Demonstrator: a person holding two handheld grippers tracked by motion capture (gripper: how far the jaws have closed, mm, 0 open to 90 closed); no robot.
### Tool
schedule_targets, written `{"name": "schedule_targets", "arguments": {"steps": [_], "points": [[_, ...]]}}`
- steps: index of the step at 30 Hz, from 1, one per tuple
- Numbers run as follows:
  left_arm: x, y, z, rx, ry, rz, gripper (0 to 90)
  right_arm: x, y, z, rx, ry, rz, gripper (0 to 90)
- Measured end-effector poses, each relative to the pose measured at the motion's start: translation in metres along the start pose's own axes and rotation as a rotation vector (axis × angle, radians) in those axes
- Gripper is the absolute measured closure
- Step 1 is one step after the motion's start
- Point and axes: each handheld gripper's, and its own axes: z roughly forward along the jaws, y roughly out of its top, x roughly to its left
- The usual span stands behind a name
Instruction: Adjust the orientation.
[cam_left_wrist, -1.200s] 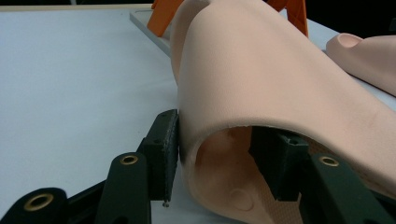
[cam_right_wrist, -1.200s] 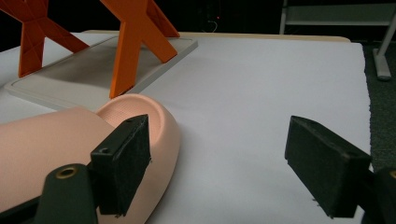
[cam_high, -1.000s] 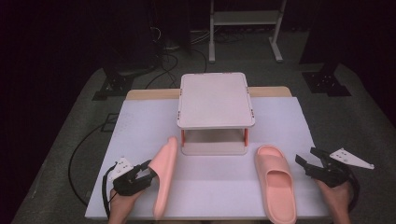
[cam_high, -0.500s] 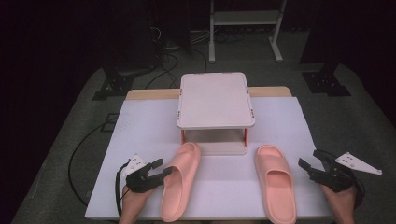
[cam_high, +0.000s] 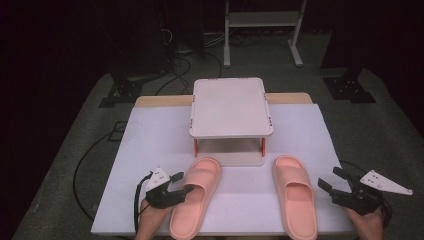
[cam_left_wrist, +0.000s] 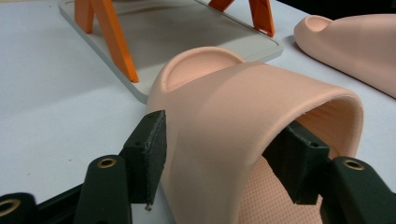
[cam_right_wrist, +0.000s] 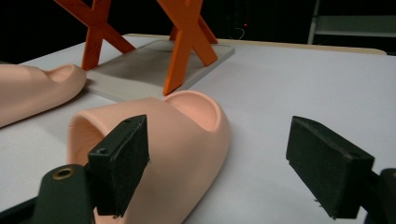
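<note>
High view, setting: we see a white table (cam_high: 150, 140) with a small two-tier shelf (cam_high: 230, 107) at its middle and two pink slippers lying flat in front of it.
Left slipper (cam_high: 195, 197): toe just short of the shelf's lower board, heel at the near table edge, angled a little to our left.
Right slipper (cam_high: 295, 195): lies straight, toe near the shelf's right leg, heel almost at the near edge; well apart from its mate.
Left gripper (cam_high: 182, 182): in its own view we find one jaw outside the strap of the left slipper (cam_left_wrist: 243, 126) and the other tucked under the strap, so the jaws bracket the strap's side wall (the outer jaw looks to touch it, though we cannot tell how firmly it pinches).
Right gripper (cam_high: 333, 179): jaws wide apart and holding nothing; it sits just to the right of the right slipper (cam_right_wrist: 168, 140), over bare table.
Open room: bare white surface runs along both sides of the shelf, and between the slippers.
</note>
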Motion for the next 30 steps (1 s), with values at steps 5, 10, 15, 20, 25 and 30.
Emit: {"name": "schedule_targets", "arguments": {"steps": [5, 10, 15, 20, 25, 30], "points": [[-0.001, -0.002, 0.0, 0.006, 0.007, 0.009, 37.7, 0.008, -0.002, -0.001, 0.003, 0.021, -0.011, 20.4], [-0.003, -0.002, 0.001, 0.015, 0.002, 0.025, 44.4, 0.019, -0.004, 0.001, 0.016, 0.055, -0.036, 20.4], [-0.001, -0.001, 0.0, 0.021, -0.014, 0.021, 48.0, 0.027, -0.006, 0.004, 0.028, 0.074, -0.061, 20.4], [-0.001, -0.002, 0.0, 0.019, -0.013, 0.021, 48.9, 0.029, -0.007, 0.007, 0.039, 0.083, -0.066, 20.4], [-0.001, -0.002, 0.0, 0.013, -0.012, 0.022, 50.5, 0.031, -0.01, 0.015, 0.068, 0.088, -0.069, 20.5], [0.0, -0.003, 0.0, 0.01, -0.011, 0.018, 52.3, 0.033, -0.011, 0.018, 0.073, 0.092, -0.073, 20.9]]}}
